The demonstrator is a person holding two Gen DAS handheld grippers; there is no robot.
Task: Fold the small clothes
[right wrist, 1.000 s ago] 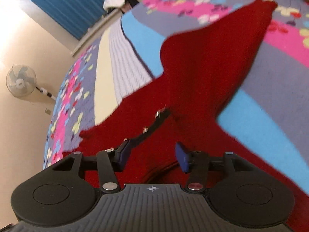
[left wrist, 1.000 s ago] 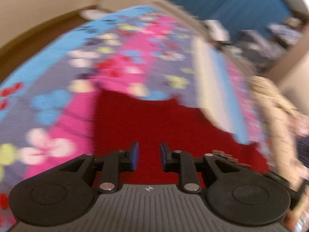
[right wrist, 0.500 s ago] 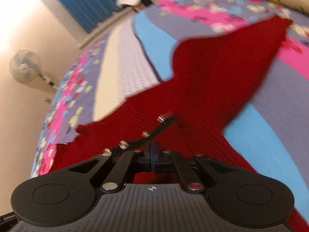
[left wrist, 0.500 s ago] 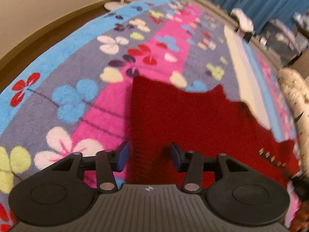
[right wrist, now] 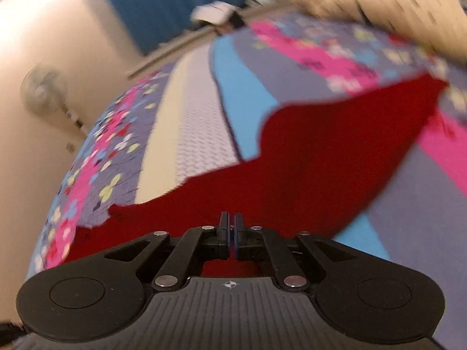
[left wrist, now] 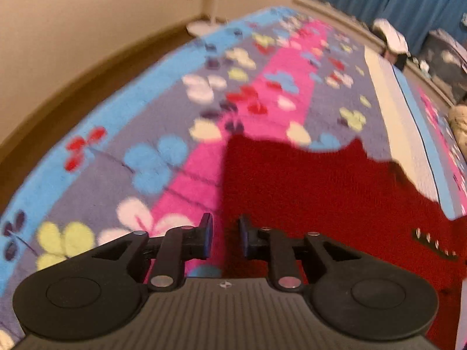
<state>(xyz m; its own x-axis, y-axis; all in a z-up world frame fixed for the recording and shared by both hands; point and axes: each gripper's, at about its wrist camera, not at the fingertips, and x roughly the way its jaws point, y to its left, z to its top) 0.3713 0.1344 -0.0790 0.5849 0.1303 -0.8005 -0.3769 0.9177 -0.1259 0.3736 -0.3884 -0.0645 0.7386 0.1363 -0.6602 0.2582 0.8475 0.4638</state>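
Red knit cloth fills the view under both grippers. Right gripper (right wrist: 231, 234): jaws pressed together w/ a sliver of red showing between the pads, so it looks pinched on the red garment (right wrist: 321, 151) at its near edge. Left gripper (left wrist: 224, 234): jaws narrow but apart, straddling the garment's side edge; whether the pads bite cloth can't be told. Garment lies spread on the flowered blanket (left wrist: 163, 157), snap strip (left wrist: 435, 245) at the garment's right side. Judgement: left should get a firm pinch on that edge first, then both lift evenly & carry over, keeping the edge taut so the fold lands square.
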